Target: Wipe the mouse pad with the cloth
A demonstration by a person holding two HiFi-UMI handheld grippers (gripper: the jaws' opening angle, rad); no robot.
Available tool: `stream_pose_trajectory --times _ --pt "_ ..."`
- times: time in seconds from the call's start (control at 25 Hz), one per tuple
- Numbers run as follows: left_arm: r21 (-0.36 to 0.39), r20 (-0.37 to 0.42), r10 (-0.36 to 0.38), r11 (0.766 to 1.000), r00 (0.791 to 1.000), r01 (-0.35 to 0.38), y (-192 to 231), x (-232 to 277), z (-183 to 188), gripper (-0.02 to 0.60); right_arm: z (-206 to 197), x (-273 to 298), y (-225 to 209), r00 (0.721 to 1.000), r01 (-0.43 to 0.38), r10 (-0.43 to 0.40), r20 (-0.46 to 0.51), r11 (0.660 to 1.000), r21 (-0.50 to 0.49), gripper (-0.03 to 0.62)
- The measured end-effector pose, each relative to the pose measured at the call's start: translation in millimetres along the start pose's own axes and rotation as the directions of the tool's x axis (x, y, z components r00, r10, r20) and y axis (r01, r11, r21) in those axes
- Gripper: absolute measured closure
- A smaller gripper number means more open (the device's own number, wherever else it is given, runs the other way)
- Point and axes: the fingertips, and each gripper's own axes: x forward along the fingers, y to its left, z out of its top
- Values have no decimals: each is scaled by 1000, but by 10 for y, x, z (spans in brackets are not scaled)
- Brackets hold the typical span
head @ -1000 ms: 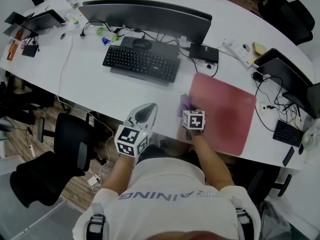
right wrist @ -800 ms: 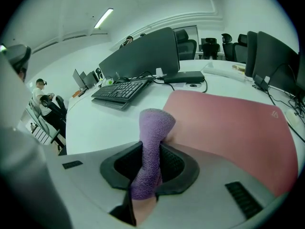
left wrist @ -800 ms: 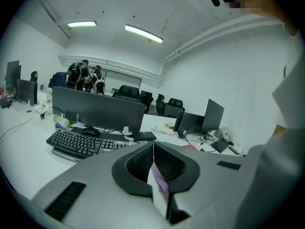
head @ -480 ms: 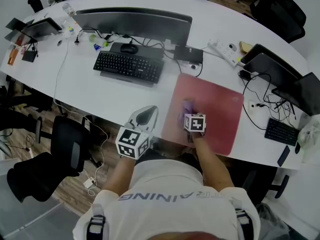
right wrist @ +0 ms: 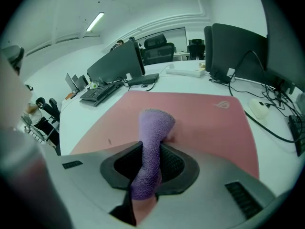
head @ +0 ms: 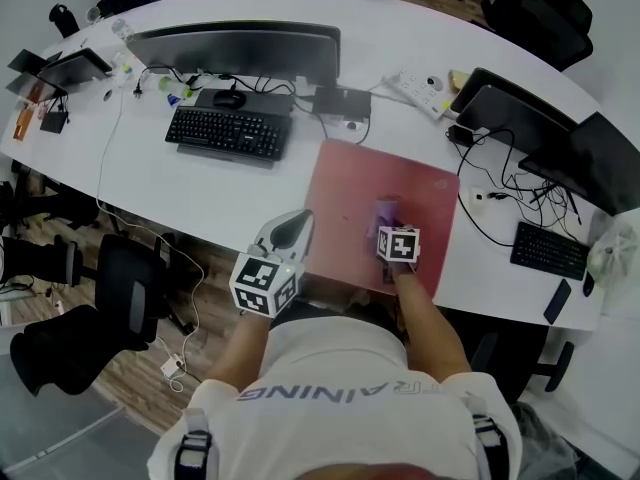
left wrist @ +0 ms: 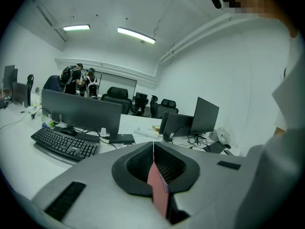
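Fingers, head view: the right gripper [head: 387,222] pinches the purple cloth [head: 384,209] and holds it down on the red mouse pad [head: 345,183], right of the pad's middle. A second ago the cloth sat at the pad's left edge, so one stroke has crossed about half the pad, and the right portion is probably still unwiped. The left gripper [head: 290,226] stays idle at the near edge of the counter [head: 200,193], just left of the pad. Left gripper view: fingers [left wrist: 136,166] pressed together with nothing between them, and a keyboard [left wrist: 64,144] beyond. Right gripper view: fingers clamped on the cloth [right wrist: 155,128], whose free end touches the pad [right wrist: 209,113]; bare pad lies ahead.
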Motion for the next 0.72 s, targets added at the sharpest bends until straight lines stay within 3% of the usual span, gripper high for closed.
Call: stream_pose_trajectory --times 0.36,0.72 --pt "9 8 -9 1000 1000 9 -612 265 -69 549 -196 -456 -1000 997 76 -78 23 995 59 494" --pt "34 -21 -24 999 999 24 -921 394 -136 549 -363 -776 -1744 985 158 -166 53 978 134 494"
